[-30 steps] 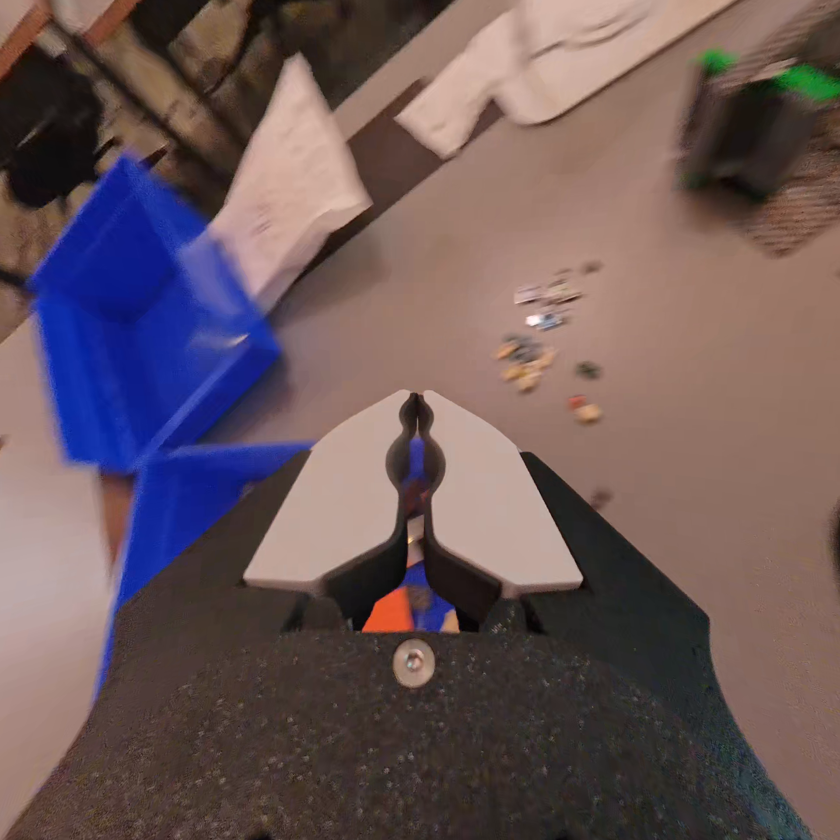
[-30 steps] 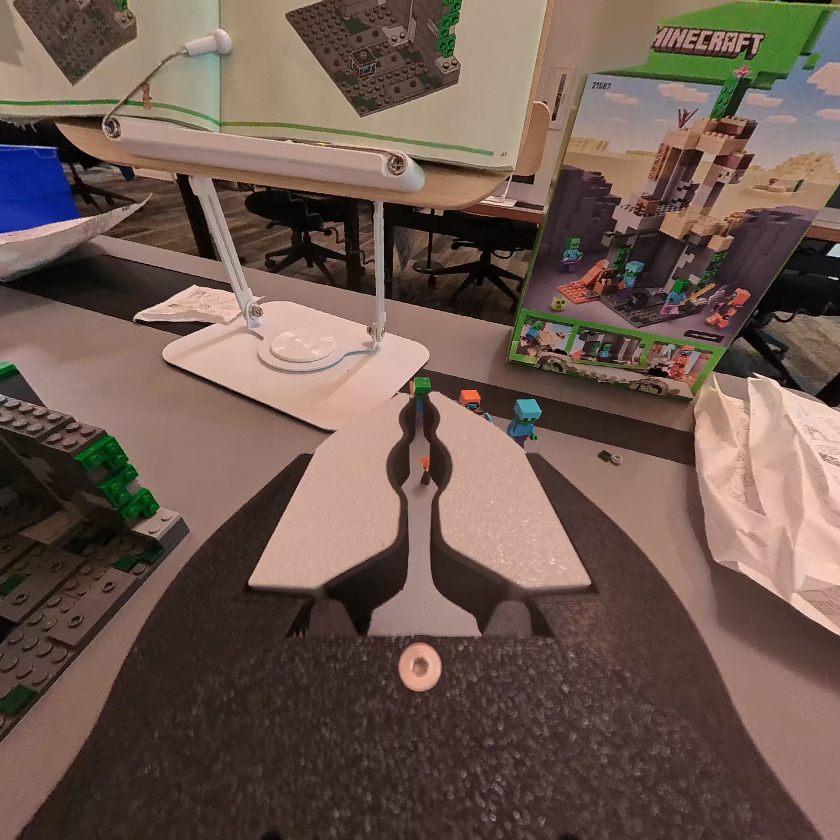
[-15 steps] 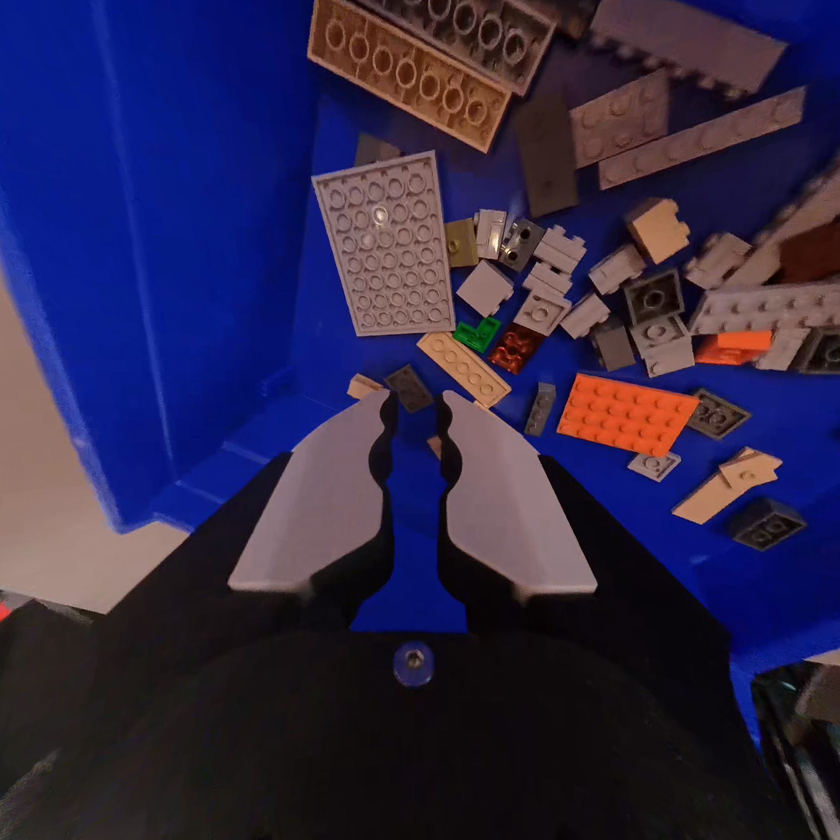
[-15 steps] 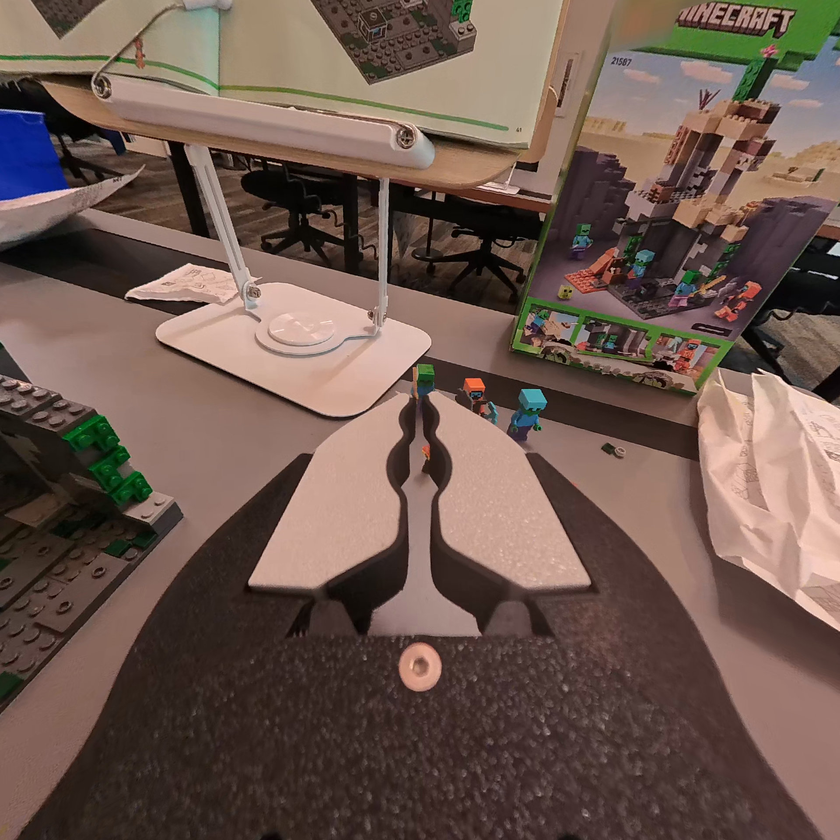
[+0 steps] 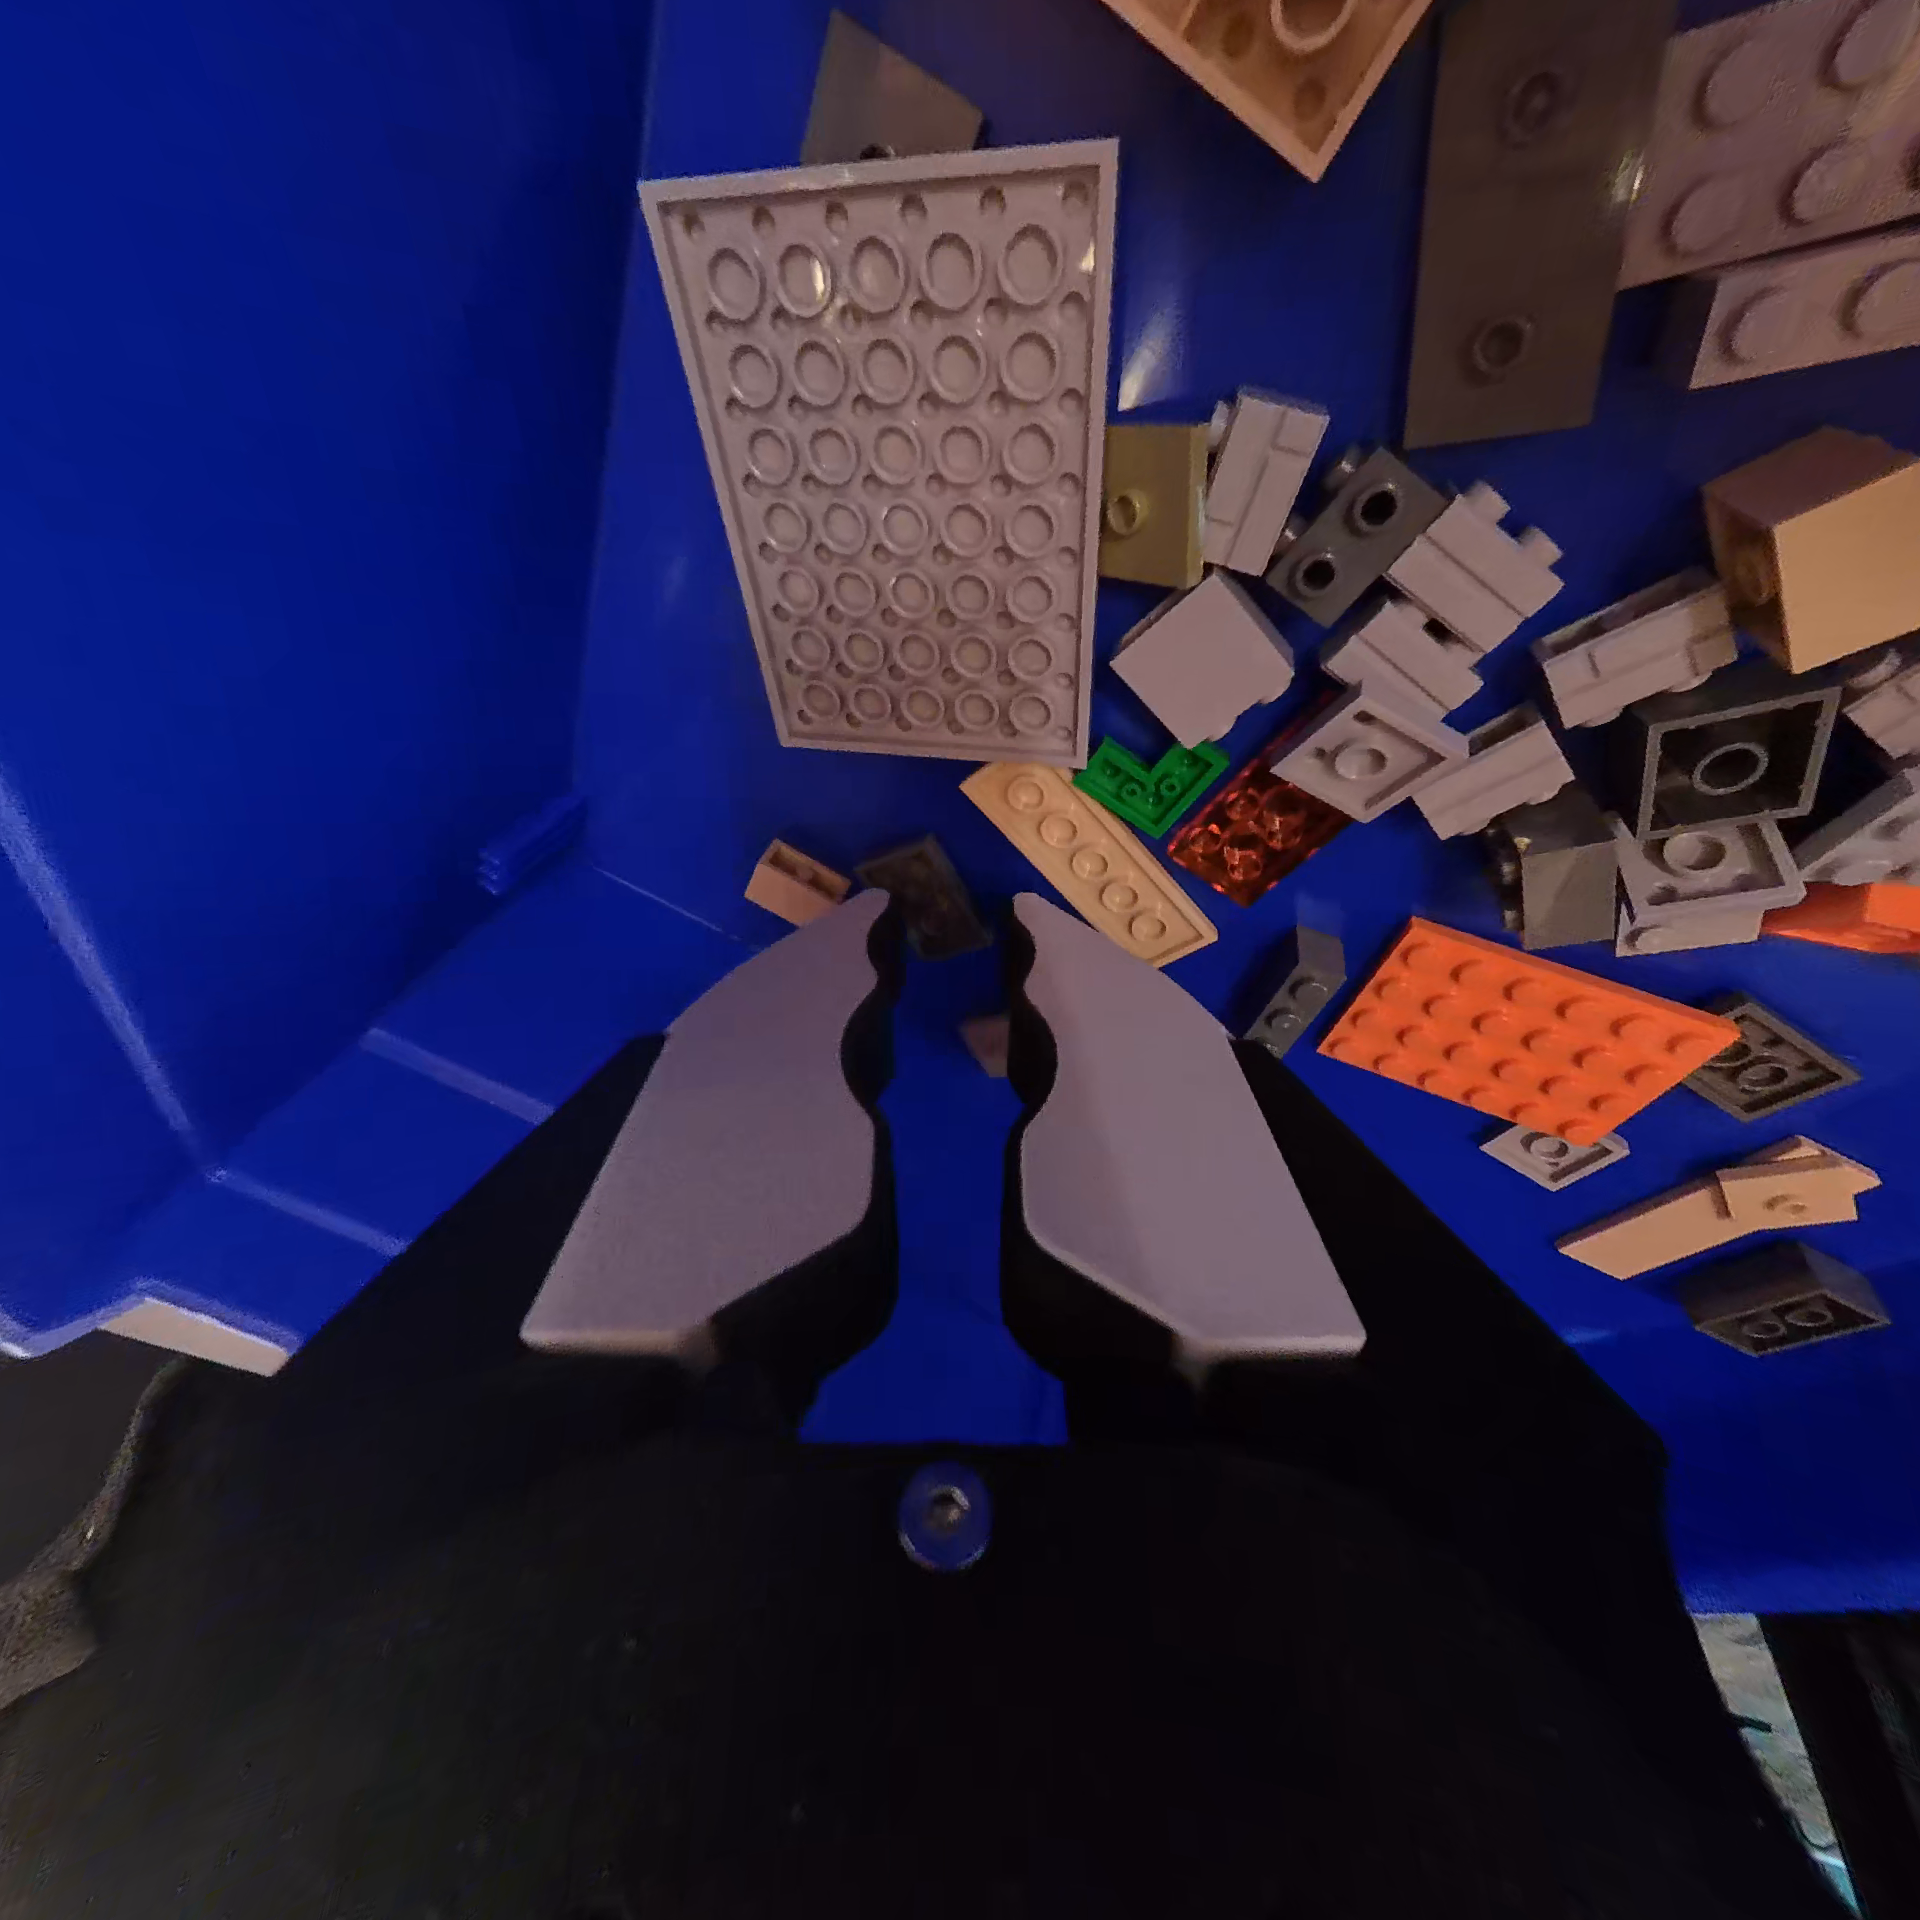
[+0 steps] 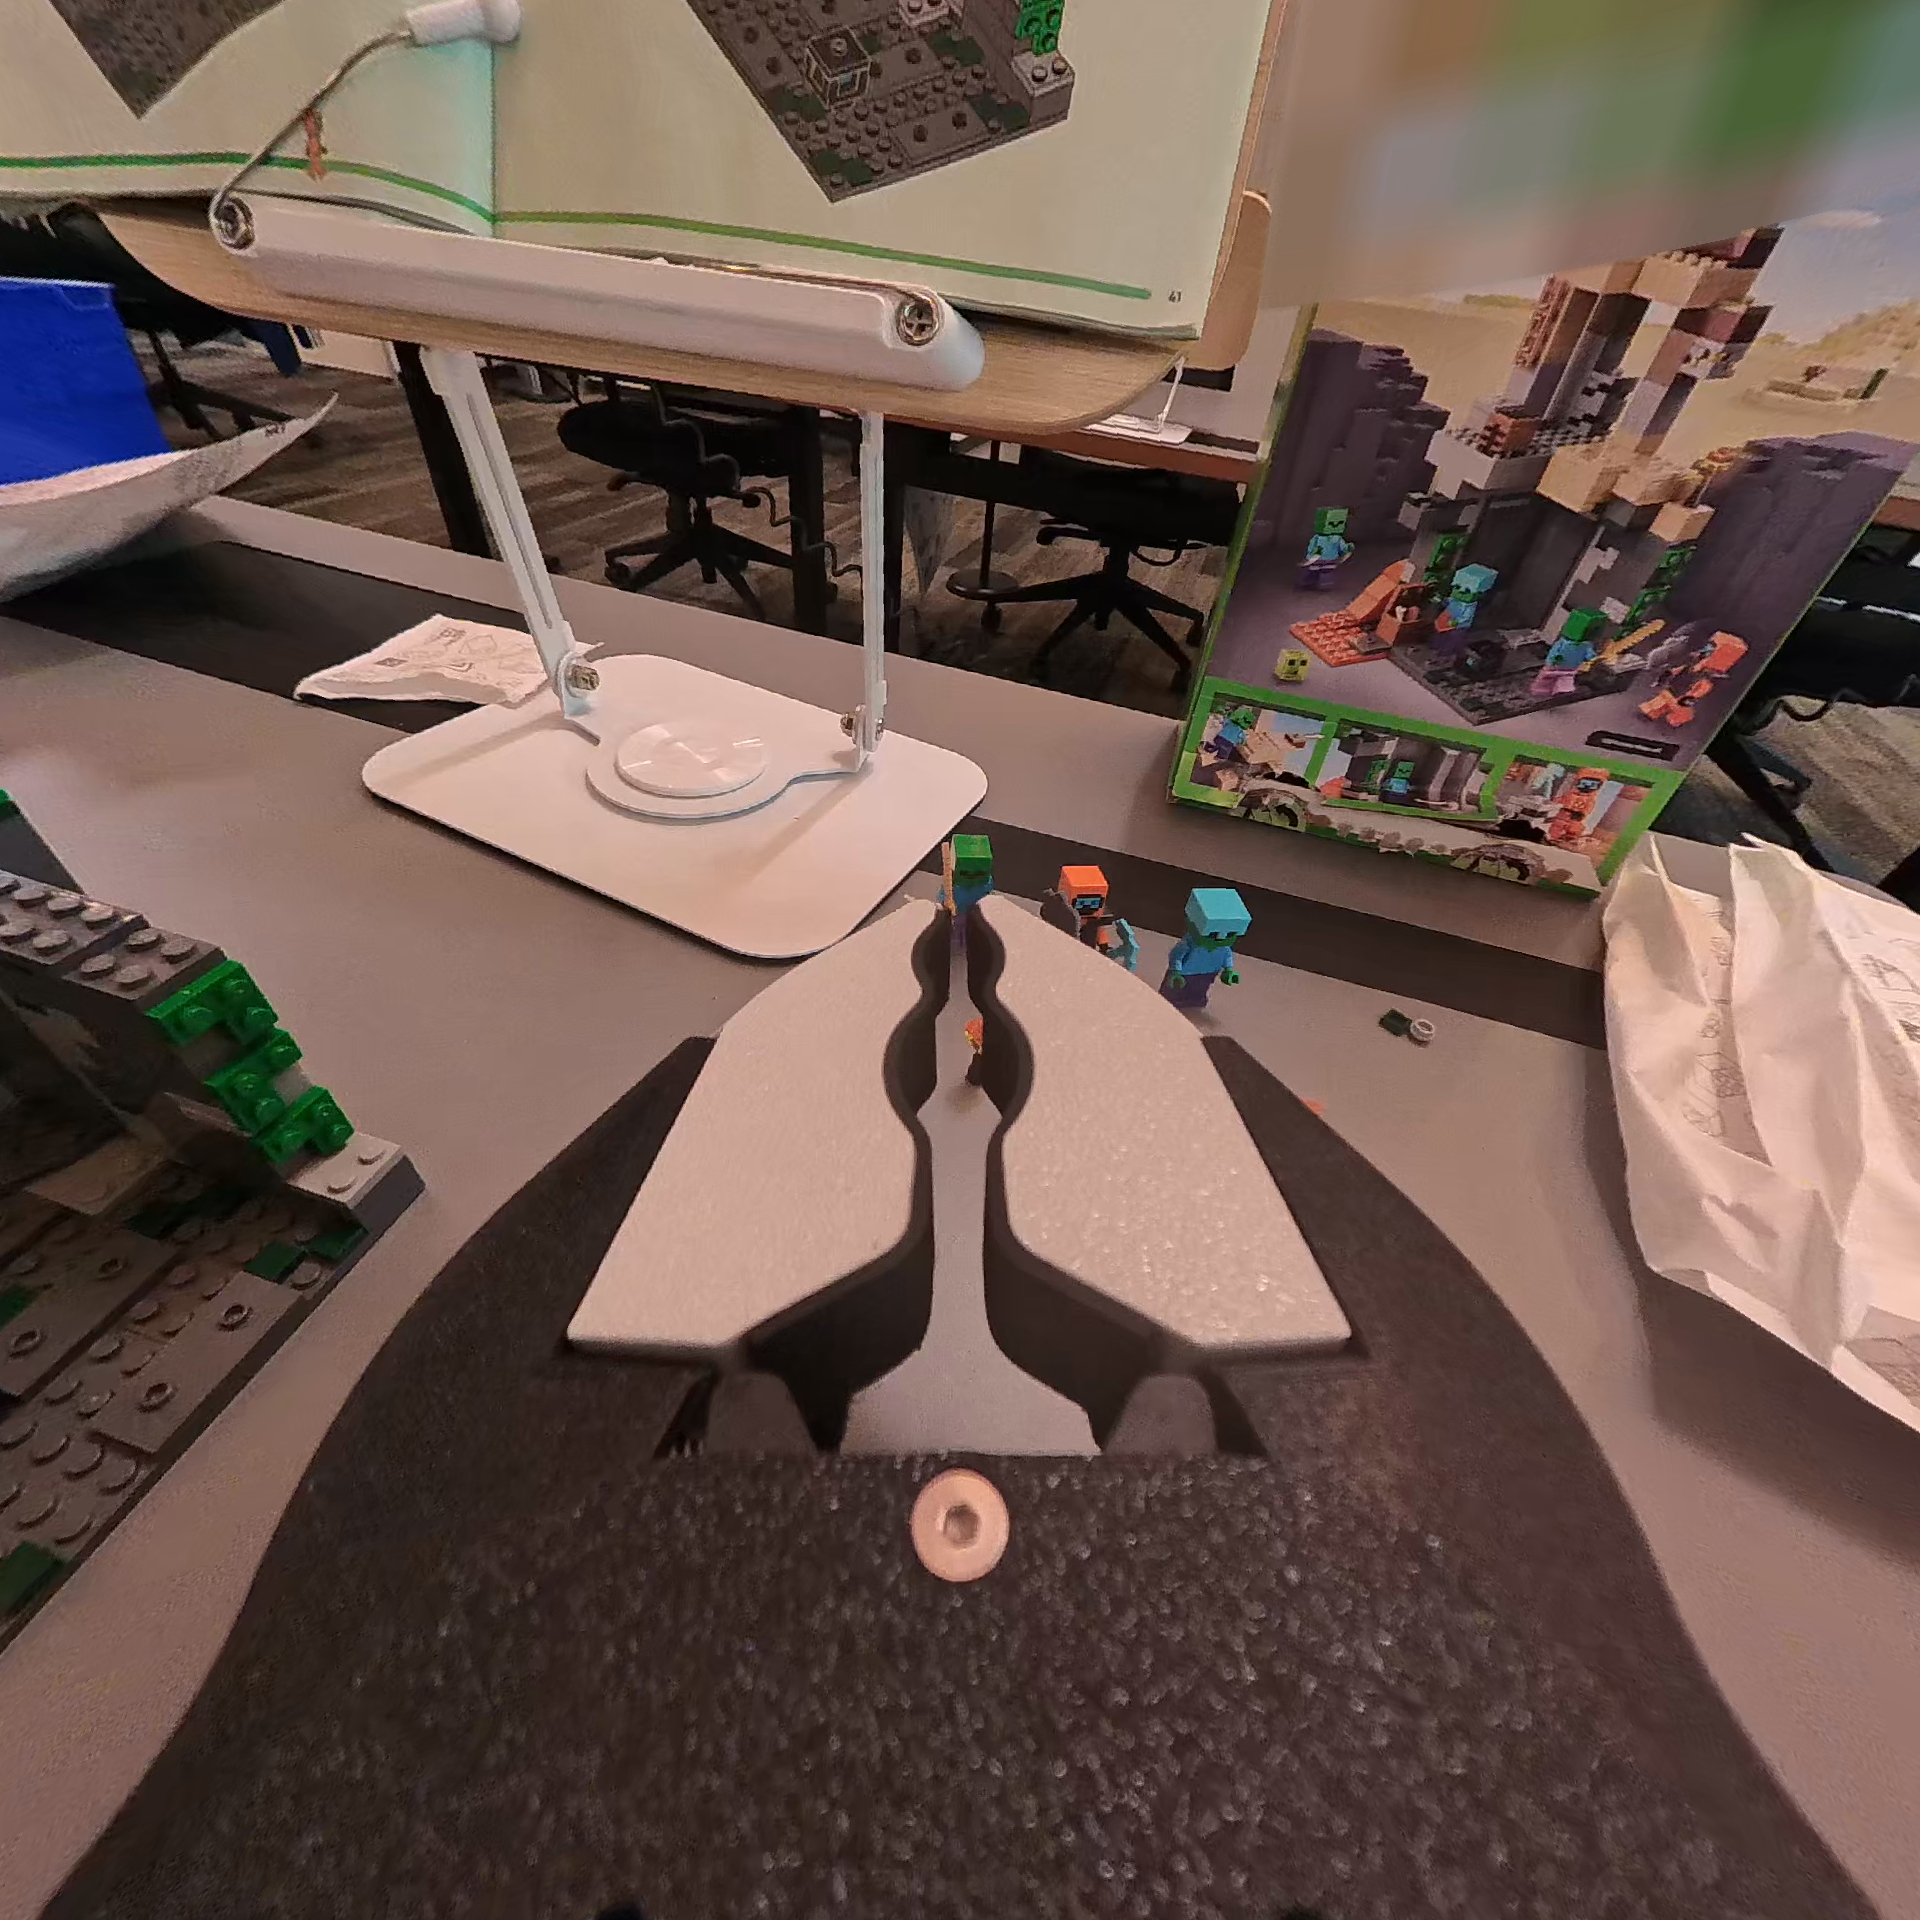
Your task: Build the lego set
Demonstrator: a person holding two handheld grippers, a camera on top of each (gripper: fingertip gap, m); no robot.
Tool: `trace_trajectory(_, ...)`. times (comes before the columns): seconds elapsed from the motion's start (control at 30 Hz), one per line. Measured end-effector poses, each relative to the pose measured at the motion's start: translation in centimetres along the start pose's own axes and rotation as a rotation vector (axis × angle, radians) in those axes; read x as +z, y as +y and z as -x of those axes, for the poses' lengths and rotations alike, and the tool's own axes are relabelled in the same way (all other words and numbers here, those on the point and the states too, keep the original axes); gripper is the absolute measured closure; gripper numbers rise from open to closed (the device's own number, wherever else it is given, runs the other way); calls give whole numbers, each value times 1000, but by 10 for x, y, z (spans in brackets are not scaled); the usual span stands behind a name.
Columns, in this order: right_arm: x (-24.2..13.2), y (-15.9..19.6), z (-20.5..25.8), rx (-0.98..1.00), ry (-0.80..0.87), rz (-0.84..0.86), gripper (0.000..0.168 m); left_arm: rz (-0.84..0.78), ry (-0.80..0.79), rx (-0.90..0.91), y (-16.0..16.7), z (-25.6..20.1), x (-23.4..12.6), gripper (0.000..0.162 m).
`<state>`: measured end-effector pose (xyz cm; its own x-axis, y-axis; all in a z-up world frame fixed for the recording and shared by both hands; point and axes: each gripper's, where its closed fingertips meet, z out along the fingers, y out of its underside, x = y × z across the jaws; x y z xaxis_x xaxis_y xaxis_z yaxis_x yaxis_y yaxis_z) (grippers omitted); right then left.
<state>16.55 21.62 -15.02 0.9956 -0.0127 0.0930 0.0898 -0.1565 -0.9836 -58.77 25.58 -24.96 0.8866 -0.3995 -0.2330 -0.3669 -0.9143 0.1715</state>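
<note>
In the left wrist view, my left gripper (image 5: 951,914) is open inside a blue bin (image 5: 312,623) of loose Lego pieces. Its tips straddle a small dark grey plate (image 5: 933,914); I cannot tell if they touch it. A small tan brick (image 5: 795,881) lies just left and a tan plate (image 5: 1091,868) just right. A large grey plate (image 5: 894,468) lies ahead. In the right wrist view, my right gripper (image 6: 964,912) is shut to a thin slit, low over the table. The grey and green build (image 6: 156,1122) stands to its left.
An orange plate (image 5: 1517,1049), a green corner piece (image 5: 1148,784) and several grey bricks fill the bin's right side. Three minifigures (image 6: 1210,940) stand ahead of the right gripper. Beyond are the booklet stand (image 6: 675,790), the set box (image 6: 1507,623) and a white bag (image 6: 1787,1143). Spacing between my two grippers at the tips: around 75 centimeters.
My left gripper swung from over the table down into the blue bin, opened, and has come closer to the pieces. My right gripper has edged forward a little and stayed shut.
</note>
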Motion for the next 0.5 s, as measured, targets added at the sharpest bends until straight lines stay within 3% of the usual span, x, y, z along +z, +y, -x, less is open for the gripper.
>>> trace_trajectory(0.2,-1,-1,0,2,1,-4,166,12,-39,2,2,5,0,155)
trace_trajectory(0.37,-1,-3,0,7,1,-8,166,-88,-27,10,-1,4,-19,161)
trace_trajectory(0.5,-2,-4,2,1,-2,-13,166,-252,49,27,-10,-11,-55,161)
